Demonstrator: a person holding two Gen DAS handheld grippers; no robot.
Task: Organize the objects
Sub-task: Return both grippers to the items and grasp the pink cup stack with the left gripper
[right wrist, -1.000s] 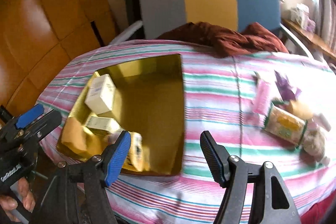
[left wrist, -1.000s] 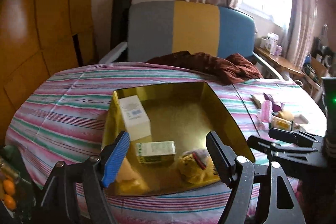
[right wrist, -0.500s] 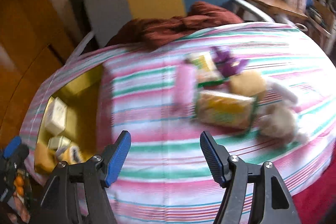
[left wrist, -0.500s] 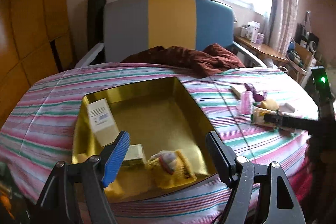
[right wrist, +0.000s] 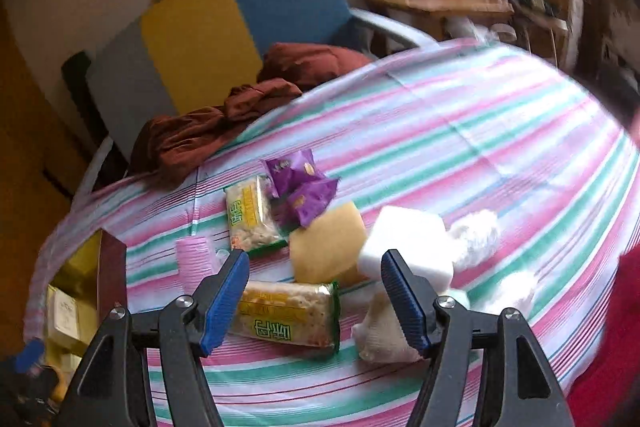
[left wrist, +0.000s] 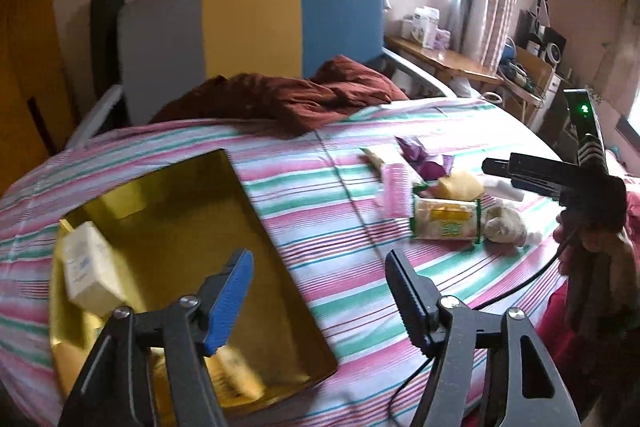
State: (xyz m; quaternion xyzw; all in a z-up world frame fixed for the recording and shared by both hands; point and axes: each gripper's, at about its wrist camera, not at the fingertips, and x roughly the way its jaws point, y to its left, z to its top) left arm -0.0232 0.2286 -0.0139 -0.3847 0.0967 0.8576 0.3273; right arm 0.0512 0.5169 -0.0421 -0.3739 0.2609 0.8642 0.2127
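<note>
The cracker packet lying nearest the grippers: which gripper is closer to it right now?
Right. The right gripper hangs open just above the cracker packet, which shows between its fingers. The left gripper, open and empty, is off to the side by the gold tray.

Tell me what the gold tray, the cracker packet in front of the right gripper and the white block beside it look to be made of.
Gold tray: looks like foil-faced card; glossy, mirror-like walls with sharp folds. It could be thin metal.
Cracker packet: clear plastic film; crackers show through, green crimped ends.
White block: probably foam or sponge; matte with soft edges, though the picture is blurred.
</note>
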